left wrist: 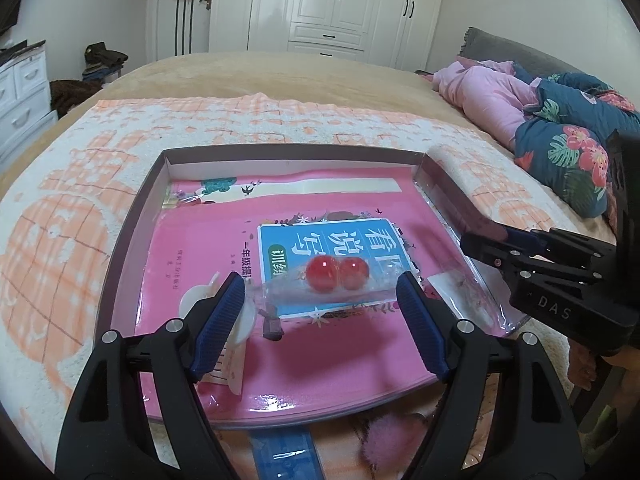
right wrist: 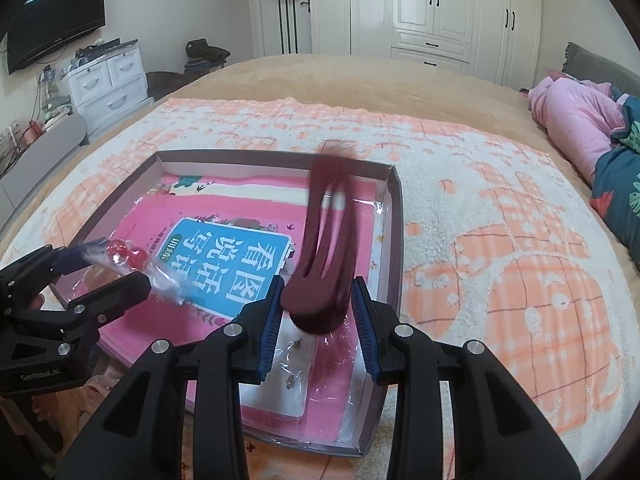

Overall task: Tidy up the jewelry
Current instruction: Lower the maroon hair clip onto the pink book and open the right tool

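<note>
Hovering low over the shallow box (left wrist: 136,216), the left gripper (left wrist: 320,292) points forward and down, fingers spread wide. A clear plastic bag (left wrist: 332,284) with two red beads (left wrist: 338,274) spans the gap between the blue pads (left wrist: 224,312); in the left wrist view the bag ends reach both pads, and in the right wrist view the bag (right wrist: 120,258) sits pinched at one tip of that gripper (right wrist: 104,268), so it looks held, though the jaws stand far apart. Cannot tell how firm the hold is.

Right gripper (right wrist: 320,304) comes in from the right side, angled over the box's near right corner. Its jaws are partly closed and clamp a dark red hair band (right wrist: 324,248), which sticks up and forward, motion-blurred. In the left view that gripper (left wrist: 472,240) shows only from the side, jaws unclear there.

Box (right wrist: 394,216) sits on a peach-and-white towel (right wrist: 500,240) on the bed (right wrist: 360,80). Inside lies a pink book (right wrist: 240,248) with a blue label. A white card (right wrist: 280,376) with small earrings under plastic lies just below the right gripper. White round pieces (left wrist: 240,312) sit beside the left gripper's left pad. Blue strip (left wrist: 280,456) and pink fluffy thing (left wrist: 384,440) lie near the box's near edge. Pink and floral bedding (left wrist: 560,120) is well apart at right; wardrobe (left wrist: 332,4) behind.
</note>
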`<state>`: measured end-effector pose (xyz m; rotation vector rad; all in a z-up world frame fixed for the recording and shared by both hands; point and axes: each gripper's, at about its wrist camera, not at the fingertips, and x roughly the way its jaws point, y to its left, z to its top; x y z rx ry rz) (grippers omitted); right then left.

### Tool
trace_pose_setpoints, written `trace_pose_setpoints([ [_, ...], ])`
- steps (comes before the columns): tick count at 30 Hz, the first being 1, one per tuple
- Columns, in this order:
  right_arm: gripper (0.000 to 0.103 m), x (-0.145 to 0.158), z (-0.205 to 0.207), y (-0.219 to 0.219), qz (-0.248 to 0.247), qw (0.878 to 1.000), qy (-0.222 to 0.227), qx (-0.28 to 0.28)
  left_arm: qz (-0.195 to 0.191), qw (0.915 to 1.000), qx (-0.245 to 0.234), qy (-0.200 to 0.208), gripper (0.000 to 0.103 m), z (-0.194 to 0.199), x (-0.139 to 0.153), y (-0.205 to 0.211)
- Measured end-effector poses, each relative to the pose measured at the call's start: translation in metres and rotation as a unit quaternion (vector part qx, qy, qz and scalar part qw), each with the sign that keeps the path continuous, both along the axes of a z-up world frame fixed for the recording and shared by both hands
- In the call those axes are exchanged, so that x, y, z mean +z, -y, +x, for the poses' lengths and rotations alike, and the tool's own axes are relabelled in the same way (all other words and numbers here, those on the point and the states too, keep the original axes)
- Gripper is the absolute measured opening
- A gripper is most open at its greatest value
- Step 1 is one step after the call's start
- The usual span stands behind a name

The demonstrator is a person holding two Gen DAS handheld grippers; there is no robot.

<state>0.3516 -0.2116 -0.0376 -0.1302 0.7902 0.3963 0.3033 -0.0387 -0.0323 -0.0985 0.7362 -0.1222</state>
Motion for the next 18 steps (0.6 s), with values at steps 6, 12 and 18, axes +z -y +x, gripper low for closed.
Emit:
trace_pose_setpoints([
  [6, 0.038, 0.002, 0.0, 0.001, 0.011, 1.0, -0.002, 0.002, -0.005, 1.0, 0.006, -0.001, 0.072, -0.001, 0.0, -0.004],
  [12, 0.048, 0.01, -0.003, 0.006, 0.033, 0.999, 0.004, -0.002, -0.008, 0.9998, 0.015, 0.005, 0.075, -0.005, 0.003, -0.009],
  [18, 0.062, 0.018, -0.01, 0.011, 0.053, 0.998, 0.018, -0.01, -0.013, 0.9993, 0.029, 0.016, 0.083, -0.014, 0.012, -0.015],
])
